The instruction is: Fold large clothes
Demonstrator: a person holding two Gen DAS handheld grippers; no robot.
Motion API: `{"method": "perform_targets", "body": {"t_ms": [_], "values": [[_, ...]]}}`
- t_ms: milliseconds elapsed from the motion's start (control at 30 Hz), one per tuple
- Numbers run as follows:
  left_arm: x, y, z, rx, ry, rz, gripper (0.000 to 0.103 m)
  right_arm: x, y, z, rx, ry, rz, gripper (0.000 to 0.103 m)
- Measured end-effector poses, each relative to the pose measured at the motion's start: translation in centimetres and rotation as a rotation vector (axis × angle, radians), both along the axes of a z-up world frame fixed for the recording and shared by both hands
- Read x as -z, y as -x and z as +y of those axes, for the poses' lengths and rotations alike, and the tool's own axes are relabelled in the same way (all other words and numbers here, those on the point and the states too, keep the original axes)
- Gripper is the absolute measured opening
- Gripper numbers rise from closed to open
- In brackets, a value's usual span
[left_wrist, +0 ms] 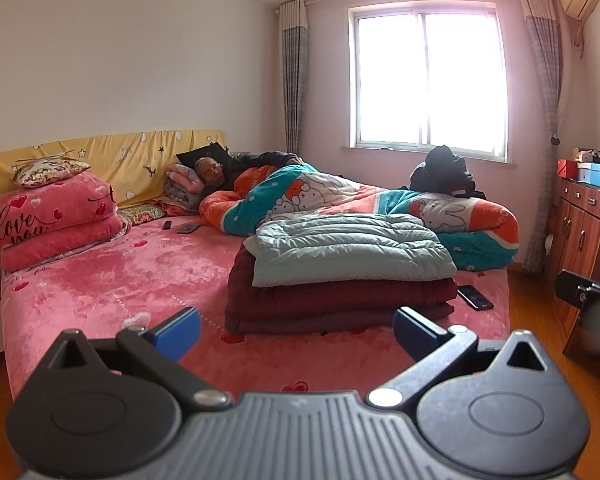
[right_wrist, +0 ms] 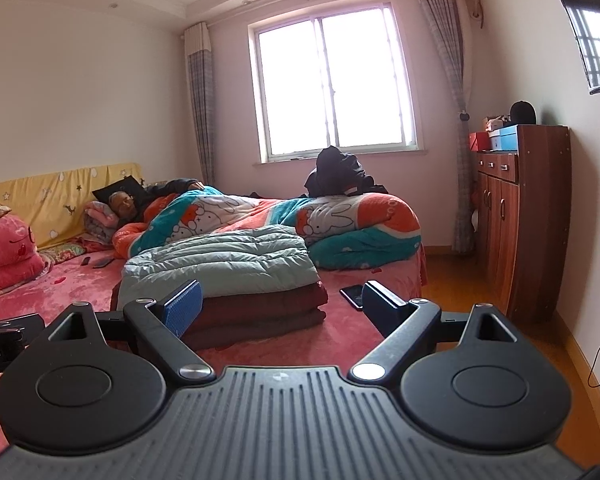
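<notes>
Folded clothes sit stacked on the near part of the bed: a pale mint padded garment (left_wrist: 352, 250) (right_wrist: 220, 260) lies on top of a dark maroon folded garment (left_wrist: 336, 306) (right_wrist: 260, 312), the mint one overhanging the maroon stack on its left side. Both rest on the pink plush bedspread (left_wrist: 112, 280) (right_wrist: 60, 284).

My left gripper (left_wrist: 296, 334) hovers short of the stack, blue pads spread wide apart, nothing between them. My right gripper (right_wrist: 282, 306) is likewise spread wide and empty; in its view the left pad overlaps the front edge of the stack, but I cannot tell whether it touches the cloth.

A black phone (left_wrist: 475, 297) (right_wrist: 352, 295) lies on the bedspread just right of the maroon stack. Behind the stack, an orange-and-teal cartoon quilt (left_wrist: 340, 196) (right_wrist: 260, 212) covers a person (left_wrist: 210, 170) (right_wrist: 122, 202) lying with head toward the yellow headboard cover (left_wrist: 120, 160) (right_wrist: 52, 196). A dark bundle of clothing (left_wrist: 444, 174) (right_wrist: 338, 176) sits on the quilt's far end, below the window (left_wrist: 428, 80) (right_wrist: 332, 80).

Pink "love you" bedding (left_wrist: 52, 216) is stacked at the left head end with a floral pillow (left_wrist: 48, 170) on top. Two remotes (left_wrist: 182, 227) lie on the bedspread near the person. A wooden cabinet (left_wrist: 580, 224) (right_wrist: 520, 216) stands against the right wall.
</notes>
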State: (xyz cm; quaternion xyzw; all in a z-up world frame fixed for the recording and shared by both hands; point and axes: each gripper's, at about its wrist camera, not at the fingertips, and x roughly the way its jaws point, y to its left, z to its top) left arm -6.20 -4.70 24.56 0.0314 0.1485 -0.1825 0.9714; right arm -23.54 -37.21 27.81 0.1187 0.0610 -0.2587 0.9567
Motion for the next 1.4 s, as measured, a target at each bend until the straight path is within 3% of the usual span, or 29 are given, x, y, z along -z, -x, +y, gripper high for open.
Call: {"method": "perform_targets", "body": {"t_ms": [1400], "values": [[1.1, -1.1, -0.6, -0.012, -0.025, 0.013, 0.102, 0.4, -0.4, -1.8, -0.050, -0.008, 0.037, 0.103]]}}
